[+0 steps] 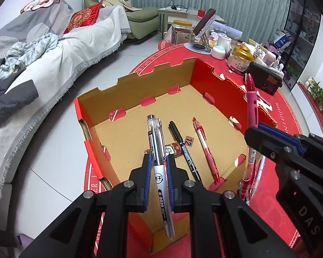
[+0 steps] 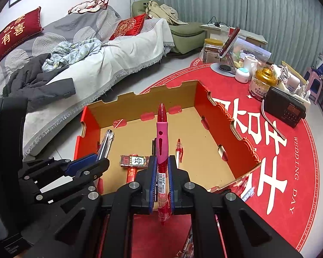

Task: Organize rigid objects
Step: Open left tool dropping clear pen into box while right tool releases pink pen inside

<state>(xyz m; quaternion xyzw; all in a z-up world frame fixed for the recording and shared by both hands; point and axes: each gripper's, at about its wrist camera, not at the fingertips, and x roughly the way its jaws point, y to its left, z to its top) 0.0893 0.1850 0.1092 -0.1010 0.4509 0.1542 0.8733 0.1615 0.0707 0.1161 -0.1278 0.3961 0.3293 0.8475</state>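
We look down on a round table covered with a red cloth printed with large white characters. Behind it stands a sofa draped in grey and white covers. On the cloth sits an open cardboard box, brown inside with red outer walls and notched edges.

Our left gripper is clenched on a clear pen with a black inner barrel, held over the near edge of the box with its tip pointing up and away from us. Our right gripper is clamped on a red pen with a pink grip sleeve, also over the near edge of the box and tilted the same way.

On the box floor lie a black pen and a second red pen, side by side and apart. Just beside the black pen is a small toy hammer with a patterned head and red handle. Next to it is a small pink tag printed with the number 12. More pens lie on the cloth outside the box's right wall. A black radio and several jars stand at the far side of the table.
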